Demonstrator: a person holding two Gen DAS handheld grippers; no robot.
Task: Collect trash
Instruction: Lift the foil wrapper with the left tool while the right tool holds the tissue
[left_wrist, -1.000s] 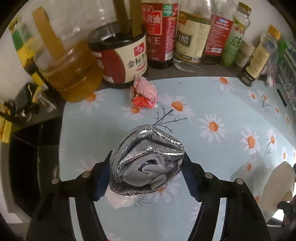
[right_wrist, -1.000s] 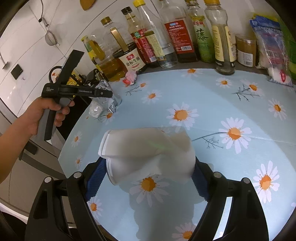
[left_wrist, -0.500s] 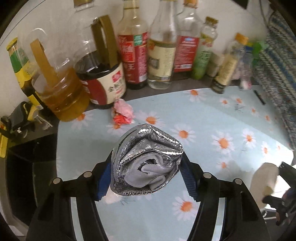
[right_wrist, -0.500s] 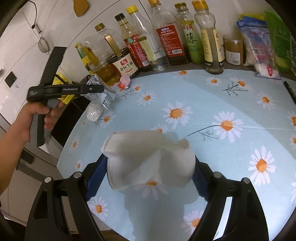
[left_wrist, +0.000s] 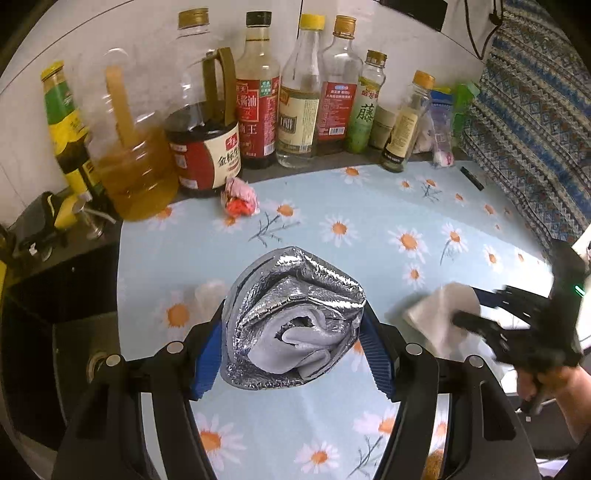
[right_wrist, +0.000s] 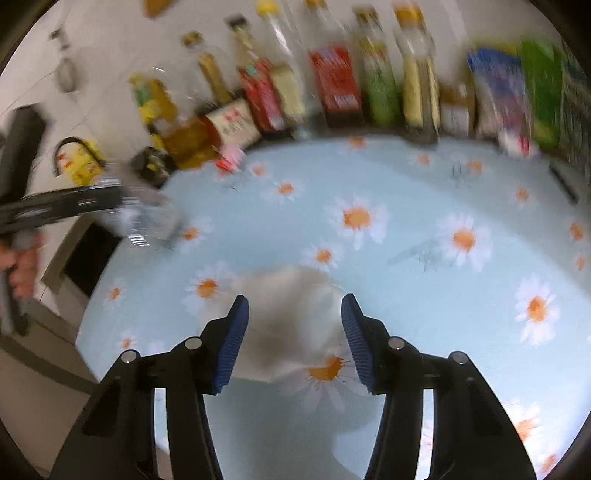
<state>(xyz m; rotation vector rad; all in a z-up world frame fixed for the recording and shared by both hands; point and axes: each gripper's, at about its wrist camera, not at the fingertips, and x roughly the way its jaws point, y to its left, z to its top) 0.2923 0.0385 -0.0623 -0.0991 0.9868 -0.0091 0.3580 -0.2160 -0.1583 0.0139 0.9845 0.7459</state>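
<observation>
My left gripper (left_wrist: 293, 332) is shut on a crumpled silver foil wrapper (left_wrist: 288, 295), held above the daisy-print tablecloth (left_wrist: 369, 206). The right wrist view shows that wrapper (right_wrist: 147, 218) at the left, blurred. My right gripper (right_wrist: 293, 325) has its jaws closing on a sheet of white paper (right_wrist: 291, 314), and both blue pads press its sides. In the left wrist view, this paper (left_wrist: 439, 314) shows at the right. A pink and red wrapper (left_wrist: 240, 195) lies by the bottles. A small clear scrap (left_wrist: 208, 295) lies near the cloth's left edge.
A row of oil, sauce and vinegar bottles (left_wrist: 295, 99) lines the back wall, with a big oil jug (left_wrist: 129, 155) at the left. Left of the cloth, the surface drops to a dark stove area (left_wrist: 55, 280). A patterned fabric (left_wrist: 524, 122) hangs at the right.
The right jaws have narrowed and squeezed the white paper into a smaller wad, and the right view is now blurred. The left gripper has risen and drawn back with the foil wrapper.
</observation>
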